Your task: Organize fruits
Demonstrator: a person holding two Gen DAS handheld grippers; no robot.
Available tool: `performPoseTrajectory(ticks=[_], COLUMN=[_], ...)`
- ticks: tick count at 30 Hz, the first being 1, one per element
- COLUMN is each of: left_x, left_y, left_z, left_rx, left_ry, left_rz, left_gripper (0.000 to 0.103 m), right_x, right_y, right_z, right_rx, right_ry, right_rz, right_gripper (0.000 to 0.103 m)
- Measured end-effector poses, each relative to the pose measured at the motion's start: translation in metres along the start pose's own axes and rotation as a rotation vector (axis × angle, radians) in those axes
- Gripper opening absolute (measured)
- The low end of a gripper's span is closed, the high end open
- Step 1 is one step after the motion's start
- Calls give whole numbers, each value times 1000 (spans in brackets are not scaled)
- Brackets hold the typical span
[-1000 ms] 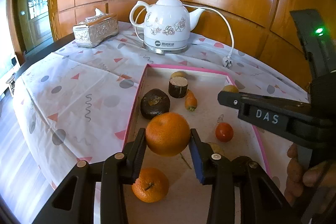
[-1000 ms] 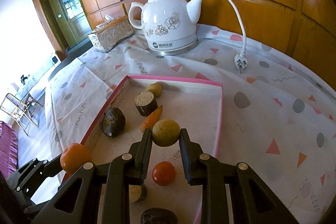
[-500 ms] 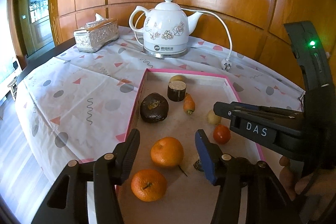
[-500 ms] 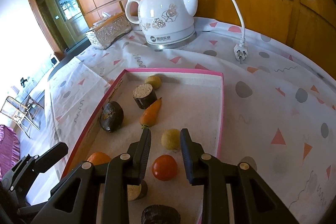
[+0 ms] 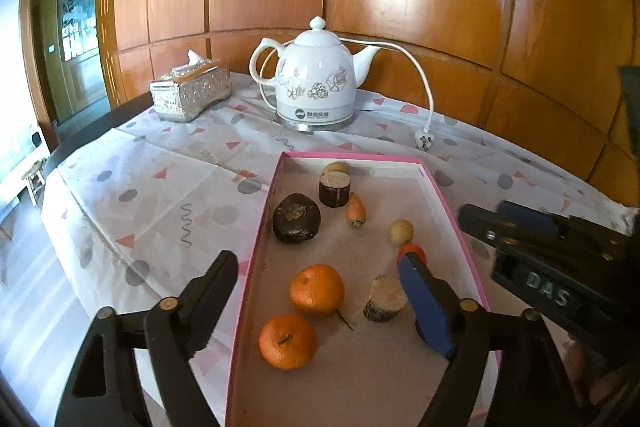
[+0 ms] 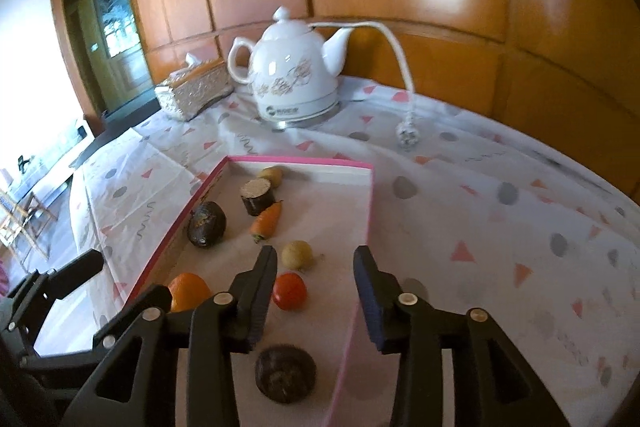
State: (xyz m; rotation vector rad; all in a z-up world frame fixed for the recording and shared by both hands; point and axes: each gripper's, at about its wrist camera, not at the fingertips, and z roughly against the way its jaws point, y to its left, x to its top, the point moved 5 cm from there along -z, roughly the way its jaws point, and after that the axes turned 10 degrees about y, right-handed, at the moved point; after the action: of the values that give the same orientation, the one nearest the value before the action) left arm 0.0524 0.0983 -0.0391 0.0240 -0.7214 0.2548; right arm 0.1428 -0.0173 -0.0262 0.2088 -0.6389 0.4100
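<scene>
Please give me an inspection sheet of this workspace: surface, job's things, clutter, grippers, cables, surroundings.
Surface: table under patterned cloth.
Job's things: pink-rimmed tray holds two oranges, tomato, carrot, small yellow fruit, dark pieces.
Clutter: kettle, tissue box.
Grippers: left gripper open, right gripper open; both hold nothing.
Cables: kettle cord, plug lying unplugged on cloth.
Surroundings: wood panelling, door at left.
</scene>
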Motion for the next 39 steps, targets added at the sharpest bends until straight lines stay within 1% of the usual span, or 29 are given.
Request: performPoseTrajectory(ticks=[2,5,8,12,17,22,27,30,39], left_x=[-2,-5,-6,-9,-11,-11,-11,-10,-9], left_y=[-1,-4,-7,-12,-17,-17,-15,-15,-12], left_z=[8,17,27,34,39,40,42,44,43], left_rx=[-14,-22,-42,-57,-40,-14,-8,7,14], left_ry=[-17,-35,-55,-57,-65,-64,-70,-87,-85], left_rz=[2,2,3,-3,-17,-8,-2,3,11], left_gripper=[89,99,102,103,103,103,103,103,103], right_x=[-9,-25,-39,-53,-61,-62,-65,-66,-66], right_y=[-7,-14,-22,-30,-29,-25,-24,-23,-21], right_z=[9,21,29,37,41,42,41,40,37], right_rx=[-22,-51,-84,-112,-123,-118,-114,-112,-110], right_ry=[-13,-30,-38,-42,-44,-46,-41,-36,-32], right_rz=[-29,-52,-73,-93,-88,-79,-75,-71,-60], right_gripper=[44,44,44,44,44,44,44,44,44])
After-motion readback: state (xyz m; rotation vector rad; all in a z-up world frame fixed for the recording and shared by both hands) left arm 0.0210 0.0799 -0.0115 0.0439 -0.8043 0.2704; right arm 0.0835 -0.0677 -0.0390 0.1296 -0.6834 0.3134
